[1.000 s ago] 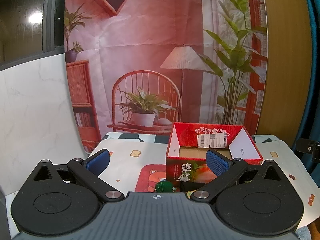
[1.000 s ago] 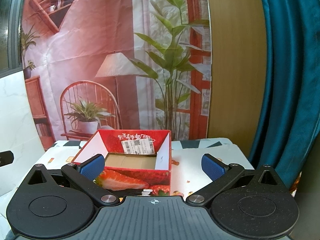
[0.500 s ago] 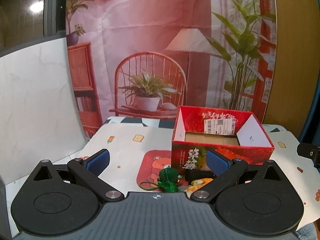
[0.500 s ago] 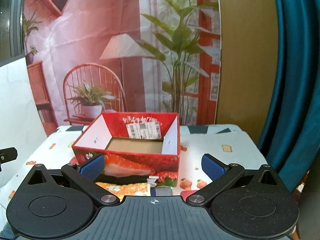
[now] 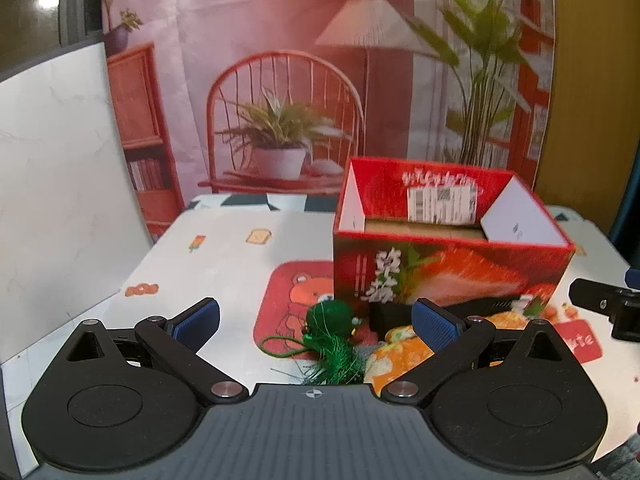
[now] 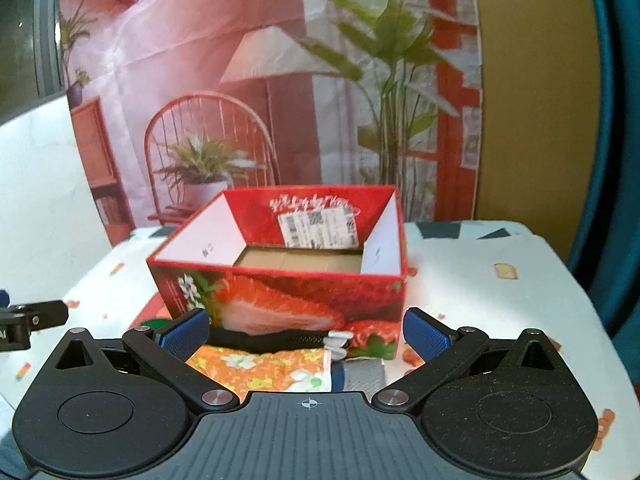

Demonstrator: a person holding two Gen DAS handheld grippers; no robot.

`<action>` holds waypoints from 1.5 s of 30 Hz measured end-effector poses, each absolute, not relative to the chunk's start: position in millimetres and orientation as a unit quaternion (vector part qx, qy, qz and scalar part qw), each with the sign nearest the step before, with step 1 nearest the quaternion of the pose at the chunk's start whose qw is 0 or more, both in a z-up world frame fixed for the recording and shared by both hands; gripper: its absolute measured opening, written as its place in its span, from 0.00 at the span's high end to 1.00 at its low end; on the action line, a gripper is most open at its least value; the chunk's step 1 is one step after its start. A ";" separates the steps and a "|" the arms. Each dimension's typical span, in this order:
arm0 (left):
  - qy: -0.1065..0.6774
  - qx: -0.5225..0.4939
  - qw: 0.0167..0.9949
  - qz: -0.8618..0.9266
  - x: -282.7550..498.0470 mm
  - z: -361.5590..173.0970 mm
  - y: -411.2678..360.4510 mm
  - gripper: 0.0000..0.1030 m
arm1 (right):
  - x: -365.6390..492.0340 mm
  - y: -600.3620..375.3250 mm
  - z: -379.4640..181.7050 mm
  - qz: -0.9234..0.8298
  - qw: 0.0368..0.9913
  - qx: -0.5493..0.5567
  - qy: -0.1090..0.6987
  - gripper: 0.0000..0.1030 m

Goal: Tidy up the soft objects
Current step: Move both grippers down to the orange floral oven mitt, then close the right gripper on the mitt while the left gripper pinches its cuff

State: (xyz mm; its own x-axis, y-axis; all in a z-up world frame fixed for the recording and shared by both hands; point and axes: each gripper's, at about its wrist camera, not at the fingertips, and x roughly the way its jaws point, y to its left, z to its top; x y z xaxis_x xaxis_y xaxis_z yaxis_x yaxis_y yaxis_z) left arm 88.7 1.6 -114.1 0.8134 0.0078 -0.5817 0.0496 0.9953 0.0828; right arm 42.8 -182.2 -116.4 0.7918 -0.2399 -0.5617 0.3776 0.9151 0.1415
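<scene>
An open red strawberry box (image 5: 448, 268) stands on the table; its cardboard floor looks empty, and it also shows in the right wrist view (image 6: 288, 292). In front of it lie a green tasselled ball (image 5: 332, 336), an orange floral pouch (image 5: 396, 356) with a black zip edge, also in the right wrist view (image 6: 264, 368), and a grey item with a blue strap (image 6: 362, 374). My left gripper (image 5: 316, 318) is open and empty above the green ball. My right gripper (image 6: 306, 332) is open and empty above the pouch.
The table carries a white cloth (image 5: 224, 256) with a red bear mat (image 5: 296, 296). A printed room backdrop (image 5: 280, 80) hangs behind, a white panel (image 5: 60, 184) stands at the left, a teal curtain (image 6: 616, 160) at the right. The other gripper's tip (image 5: 600, 304) shows at the right edge.
Both grippers have tilted down and come closer to the box. The green ball, the pouch and the grey item have come into view below the box. Both stay open.
</scene>
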 end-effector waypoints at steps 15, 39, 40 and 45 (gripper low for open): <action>0.365 0.004 0.929 -0.058 119.8 -175.1 6.6 0.07 | 76.3 -183.6 -177.7 -0.142 0.922 0.114 0.342 0.00; 0.404 -0.091 0.898 -0.149 112.3 -212.0 7.0 0.55 | 69.2 -162.9 -220.9 -0.104 0.933 0.092 0.333 0.25; 0.407 -0.096 0.896 -0.149 112.7 -214.2 7.9 0.57 | 69.0 -163.5 -221.3 -0.104 0.933 0.096 0.332 0.25; 0.411 -0.095 0.895 -0.147 113.3 -223.8 7.3 0.61 | 67.1 -166.4 -222.4 -0.101 0.933 0.109 0.328 0.25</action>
State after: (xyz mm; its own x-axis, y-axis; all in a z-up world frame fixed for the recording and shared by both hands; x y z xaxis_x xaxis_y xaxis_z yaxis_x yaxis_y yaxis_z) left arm 113.3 7.3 -223.8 0.6195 -0.3411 -0.7070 0.1850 0.9387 -0.2909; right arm 67.1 -166.4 -222.4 0.7651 -0.1167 -0.6333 0.2589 0.9562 0.1367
